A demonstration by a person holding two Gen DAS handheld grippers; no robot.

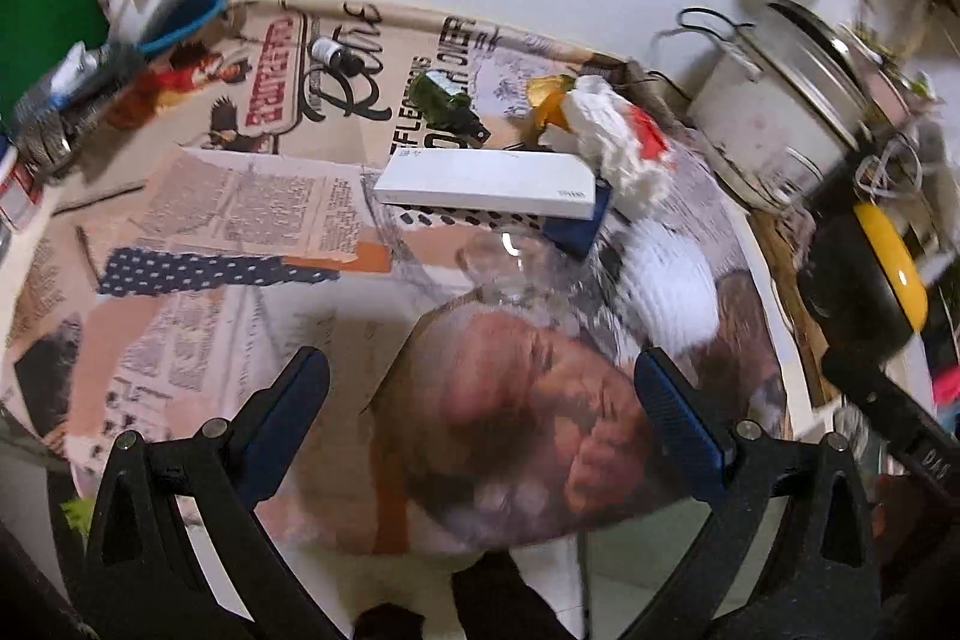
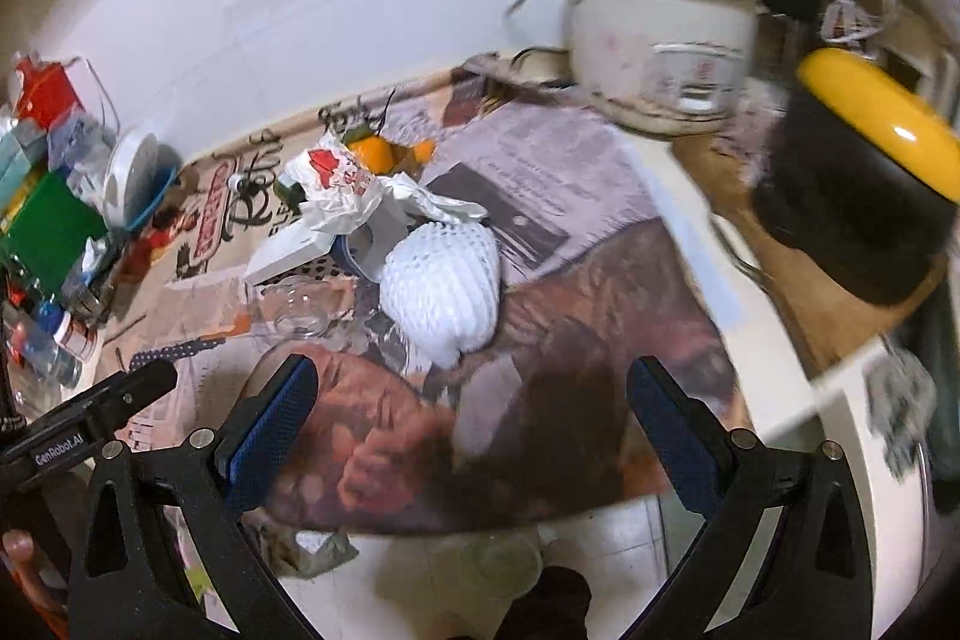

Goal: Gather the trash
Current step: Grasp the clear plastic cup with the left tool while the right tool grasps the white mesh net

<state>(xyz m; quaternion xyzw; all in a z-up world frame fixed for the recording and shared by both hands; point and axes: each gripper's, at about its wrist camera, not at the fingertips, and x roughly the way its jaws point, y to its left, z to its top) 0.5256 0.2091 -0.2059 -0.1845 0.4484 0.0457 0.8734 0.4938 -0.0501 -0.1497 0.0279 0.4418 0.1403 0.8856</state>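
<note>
Trash lies on a table covered with printed newspaper-pattern cloth. A white foam fruit net sits mid-table, also at the right in the left wrist view. Beside it are a crumpled clear plastic piece, a flat white box on a blue item, a crumpled white-and-red plastic bag, orange peel and a small green bottle. My left gripper is open above the table's near edge. My right gripper is open too, just short of the foam net.
A white rice cooker stands at the back right, a black-and-yellow pot beside it. Clutter of boxes, bottles and a green carton crowds the left edge. White floor tiles show below the table's front edge.
</note>
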